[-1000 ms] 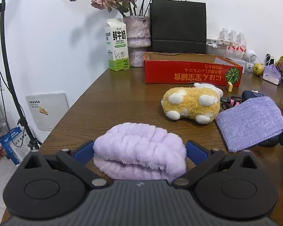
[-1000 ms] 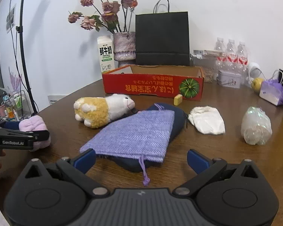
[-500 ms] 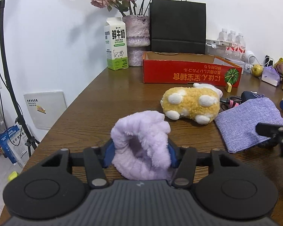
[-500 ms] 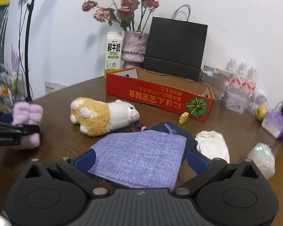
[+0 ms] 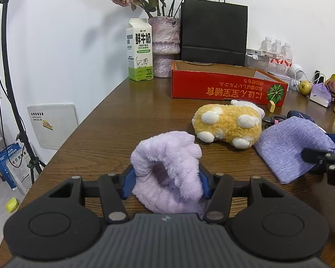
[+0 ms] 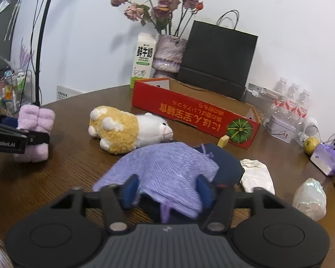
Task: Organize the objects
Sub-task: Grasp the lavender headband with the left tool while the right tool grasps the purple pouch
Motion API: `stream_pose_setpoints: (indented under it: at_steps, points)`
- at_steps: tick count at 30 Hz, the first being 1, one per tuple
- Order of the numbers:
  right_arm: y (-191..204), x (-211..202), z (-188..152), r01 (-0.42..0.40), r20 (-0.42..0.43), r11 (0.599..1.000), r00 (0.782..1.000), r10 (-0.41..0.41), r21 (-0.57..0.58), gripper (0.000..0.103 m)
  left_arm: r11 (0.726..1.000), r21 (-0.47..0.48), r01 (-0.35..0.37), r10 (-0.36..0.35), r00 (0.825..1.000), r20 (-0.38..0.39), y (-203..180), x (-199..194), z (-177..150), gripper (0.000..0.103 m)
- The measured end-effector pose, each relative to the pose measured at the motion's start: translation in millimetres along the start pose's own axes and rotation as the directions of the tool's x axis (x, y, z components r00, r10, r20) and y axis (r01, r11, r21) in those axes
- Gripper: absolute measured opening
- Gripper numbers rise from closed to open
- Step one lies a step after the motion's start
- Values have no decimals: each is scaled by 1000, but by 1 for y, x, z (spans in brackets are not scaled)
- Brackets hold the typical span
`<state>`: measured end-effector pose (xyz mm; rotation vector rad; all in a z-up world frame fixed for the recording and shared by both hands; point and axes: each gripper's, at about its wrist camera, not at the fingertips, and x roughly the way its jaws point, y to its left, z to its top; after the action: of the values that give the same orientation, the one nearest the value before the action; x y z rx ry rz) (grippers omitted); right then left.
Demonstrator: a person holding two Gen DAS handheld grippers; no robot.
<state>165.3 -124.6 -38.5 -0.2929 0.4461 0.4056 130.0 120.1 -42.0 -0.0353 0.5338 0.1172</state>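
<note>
"鲜牛奶" and "FRESH MILK" are printed on the milk carton (image 5: 139,50), with "3.3" lower down. Upside-down Japanese lettering is carried on the red cardboard box (image 5: 225,87); it cannot be read reliably. "GenRobot.AI" is marked on the left gripper (image 6: 34,137), as seen from the right wrist.

The dark pouch (image 6: 227,163) is largely covered by the purple woven bag (image 6: 167,174). The plush sheep's (image 5: 229,124) head is mostly hidden behind its body in the left wrist view. The right gripper (image 5: 323,156) is cut off by the frame edge there.
</note>
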Motion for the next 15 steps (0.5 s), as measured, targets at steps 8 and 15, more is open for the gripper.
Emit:
stream_pose_setpoints:
  at_steps: [8, 15]
  points:
    - [-13, -15, -2, -72, 39, 993, 997, 69, 94, 23, 1000, -7, -16, 16, 1000, 11, -1, -2, 0, 53]
    - [-22, -26, -1, -96, 76, 984, 993, 85, 152, 16, 999, -41, -25, 27, 999, 38, -5, -12, 0, 34]
